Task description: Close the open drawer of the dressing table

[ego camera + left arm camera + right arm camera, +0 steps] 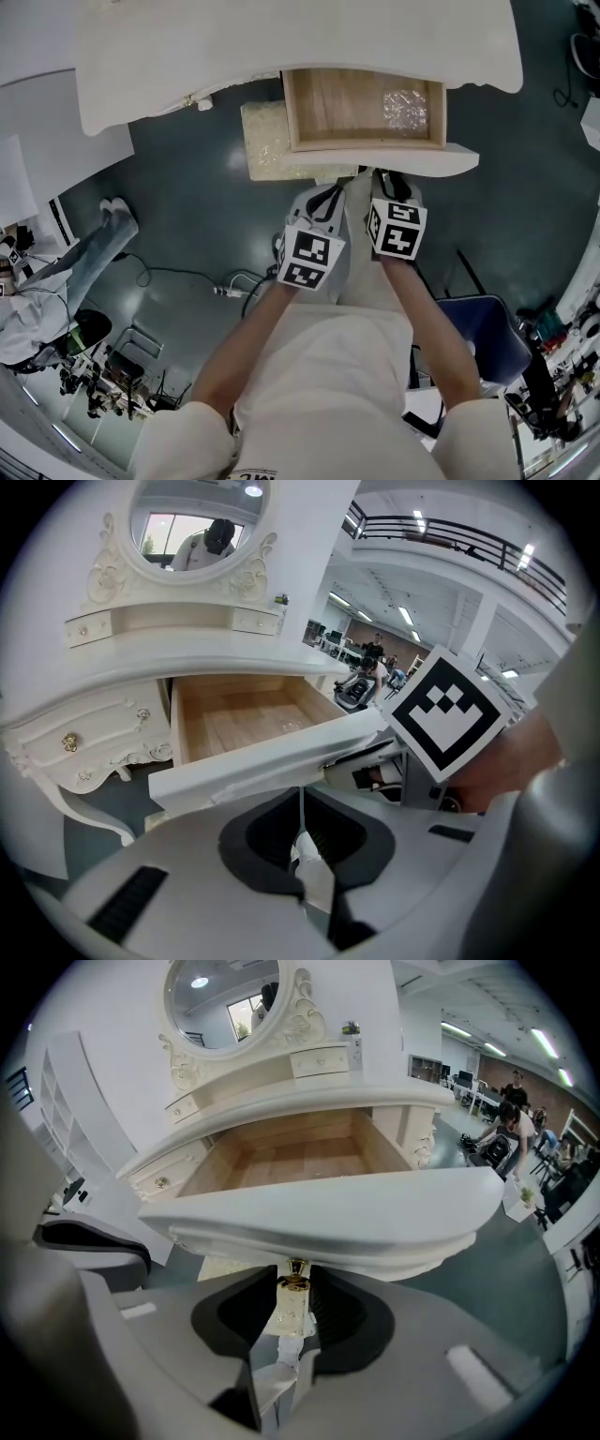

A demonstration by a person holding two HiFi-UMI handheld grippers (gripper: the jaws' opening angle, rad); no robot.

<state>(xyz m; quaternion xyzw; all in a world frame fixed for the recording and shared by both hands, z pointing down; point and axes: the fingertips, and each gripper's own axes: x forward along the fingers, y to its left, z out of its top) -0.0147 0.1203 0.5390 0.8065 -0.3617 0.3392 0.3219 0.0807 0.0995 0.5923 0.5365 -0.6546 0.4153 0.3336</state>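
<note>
Wood lines the inside of the open drawer (356,108). The drawer sticks far out from the front edge of the white desk (281,37), closer to the desk's right end in the head view. A small bit of clear plastic wrap (405,105) lies in the drawer's back right corner. The rest of the drawer floor is bare.

The drawer front (328,1213) is white and curved, and a little gold knob (295,1279) hangs under its middle. The right hand-held gripper (293,1294) points down at a slant, with its 2 jaws pinching that knob from both sides.

The left hand-held gripper (301,803) sits just beside the right one, under the left part of the drawer front. Its 2 jaws are pressed together with only a thin line between them, and they hold nothing. From its view you can see the right one's marker cube (445,714) close by.

A round mirror (197,522) stands at the back of the desk. A pale yellow pad (267,141) shows below the desk's front edge, just left of the drawer. A blue chair (478,328) stands on the floor well apart from the desk.
</note>
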